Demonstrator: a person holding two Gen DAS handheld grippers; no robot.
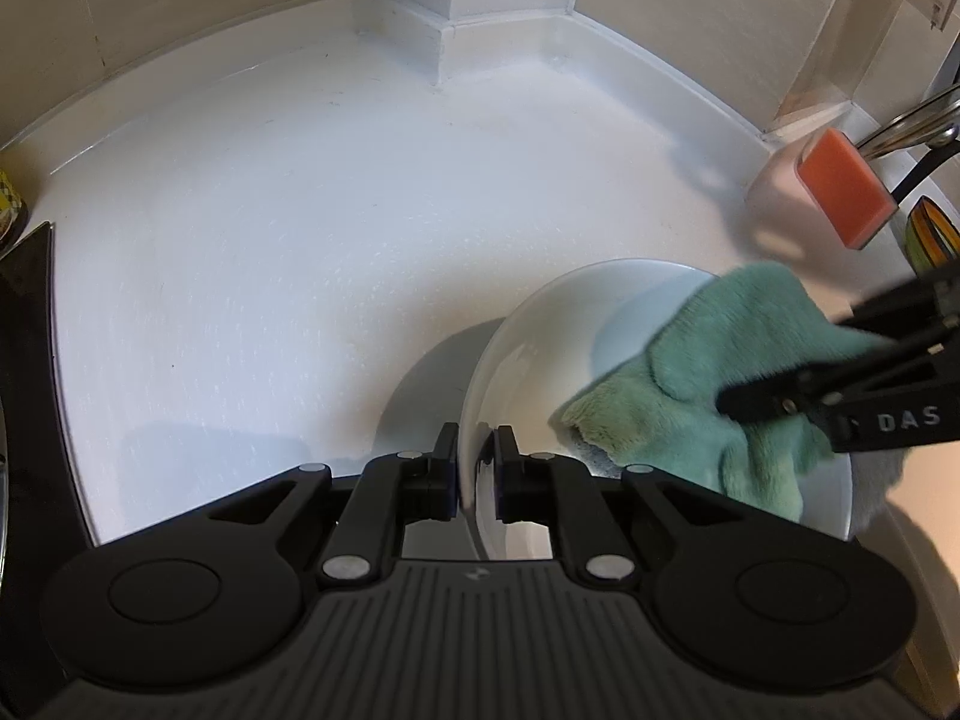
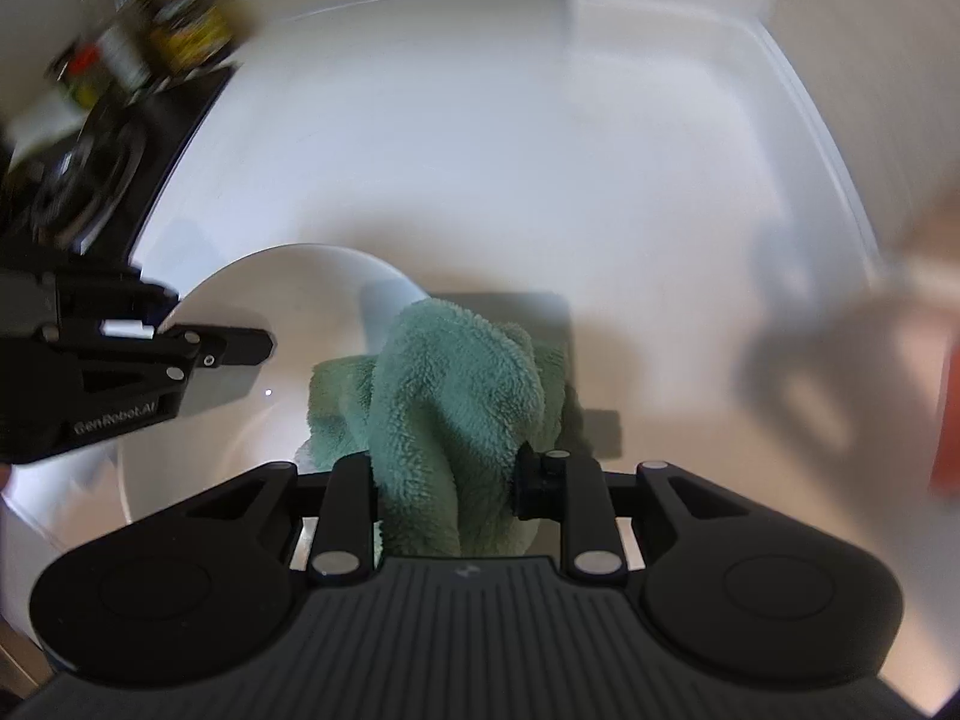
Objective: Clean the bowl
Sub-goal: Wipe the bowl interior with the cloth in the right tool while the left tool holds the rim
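- We see a round white ceramic bowl (image 1: 540, 348) held tipped on its edge above a white glossy countertop (image 1: 270, 252), its opening facing toward our right gripper and its outer base facing the opposite way.
- Our left gripper (image 1: 477, 468) is clamped on the bowl's rim, one finger inside the wall and one outside, at the rim's near edge.
- A fluffy teal-green microfibre cloth (image 1: 708, 372) lies bunched inside the bowl, pressed against its inner wall.
- Our right gripper (image 2: 447, 480) is pinched tight on that cloth, which bulges up between the fingers and spills forward into the bowl.
- In the right wrist view, the bowl (image 2: 288, 324) sits left of the cloth (image 2: 456, 384), with the left gripper (image 2: 240, 348) reaching in over its rim from the left.
- Beyond the bowl, toward the wall, an orange rectangular sponge (image 1: 840, 192) stands beside a metal tap (image 1: 906, 126).
- Far left of the bowl, the right wrist view shows a blurred black stovetop (image 2: 108, 150) with bottles (image 2: 180, 18) behind it.
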